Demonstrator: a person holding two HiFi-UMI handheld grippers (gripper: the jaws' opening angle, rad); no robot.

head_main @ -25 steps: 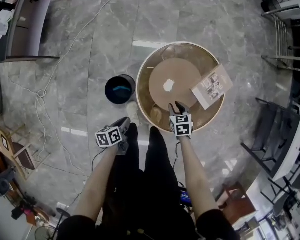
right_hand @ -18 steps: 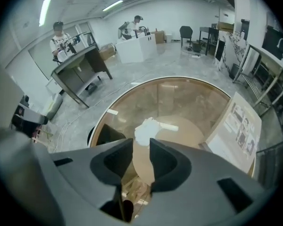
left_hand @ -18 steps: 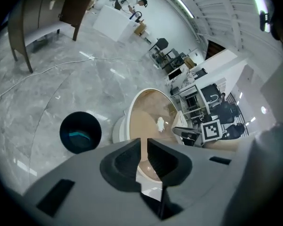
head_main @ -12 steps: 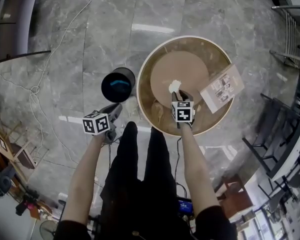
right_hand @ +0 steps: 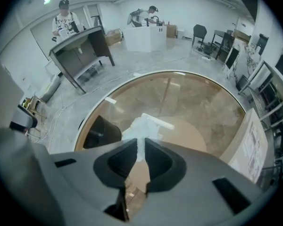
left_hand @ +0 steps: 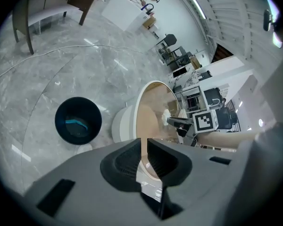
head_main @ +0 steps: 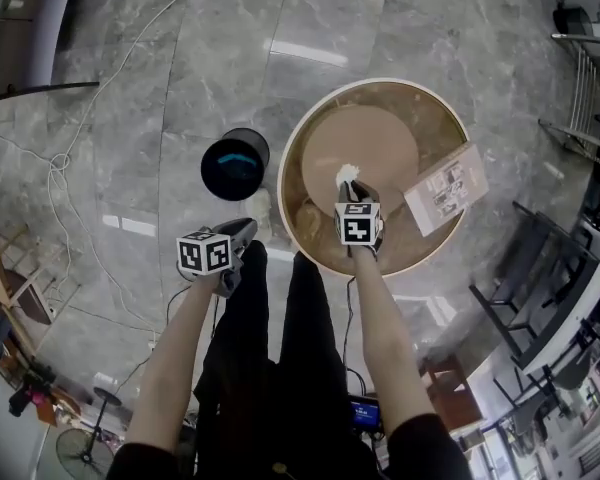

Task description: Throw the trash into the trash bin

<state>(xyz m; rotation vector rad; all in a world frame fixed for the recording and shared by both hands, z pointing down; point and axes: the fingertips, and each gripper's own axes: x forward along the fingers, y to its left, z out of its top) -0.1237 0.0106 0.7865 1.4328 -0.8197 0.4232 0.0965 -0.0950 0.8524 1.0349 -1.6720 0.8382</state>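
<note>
Both bare forearms reach forward from 6 o'clock of the head view, dark trousers between them. The left gripper (head_main: 246, 231) hangs low over the marble floor, angled toward 1 o'clock. Its own view shows the jaws drawn together to a thin slit with nothing in it (left_hand: 144, 145). The right gripper (head_main: 350, 185) points straight to 12 o'clock over the round table (head_main: 286, 173). Its jaws are clenched on the trash, a crumpled white paper wad (right_hand: 142, 126), which pokes out past the tips above the table's centre (head_main: 347, 172).

The table has a wooden rim and a glass top with a brown disc beneath. A printed sheet (head_main: 446, 188) lies across its rim at 3 o'clock.

The black trash bin (head_main: 235, 164) stands on the floor at 9 o'clock of the table, just beside it. It lies at 12 o'clock of the left gripper. Inside is a curved blue strip (left_hand: 76, 123) that I cannot identify.
</note>
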